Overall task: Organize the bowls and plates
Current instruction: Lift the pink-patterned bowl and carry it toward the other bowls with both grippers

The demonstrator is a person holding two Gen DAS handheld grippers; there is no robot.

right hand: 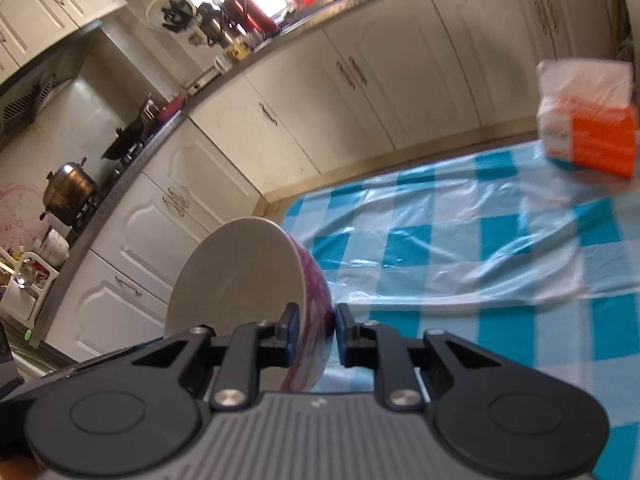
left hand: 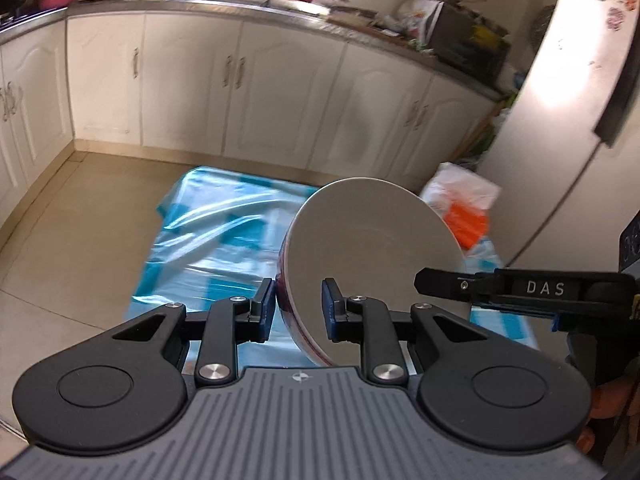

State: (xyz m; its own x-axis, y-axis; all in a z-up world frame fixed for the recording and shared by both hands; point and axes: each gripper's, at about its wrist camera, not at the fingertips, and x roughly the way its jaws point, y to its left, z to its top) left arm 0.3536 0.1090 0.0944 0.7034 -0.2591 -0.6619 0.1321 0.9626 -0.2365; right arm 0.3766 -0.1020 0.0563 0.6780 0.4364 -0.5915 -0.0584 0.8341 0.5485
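Above the checked cloth (right hand: 460, 240), both tongs clamp one empty bowl (left hand: 372, 248).

- The bowl (left hand: 372, 240) looks like glazed ceramic – a smooth, softly glossy pale inside and a shiny red-patterned outside (right hand: 316, 292).
- The table cover (right hand: 460, 240) under the bowl is thin plastic sheet, wrinkled and glossy, over a blue-and-white check.
- The left gripper (left hand: 298, 310) is matt black plastic with bright metal pivot screws; its grey base is ribbed, its pads blue.
- The right gripper (right hand: 318, 330) has the same finish.
- The carton (right hand: 592, 136) beyond the bowl looks like printed cardboard in a filmy white bag.
- The cabinets (left hand: 280, 92) behind are smooth cream panels – with metal handles.
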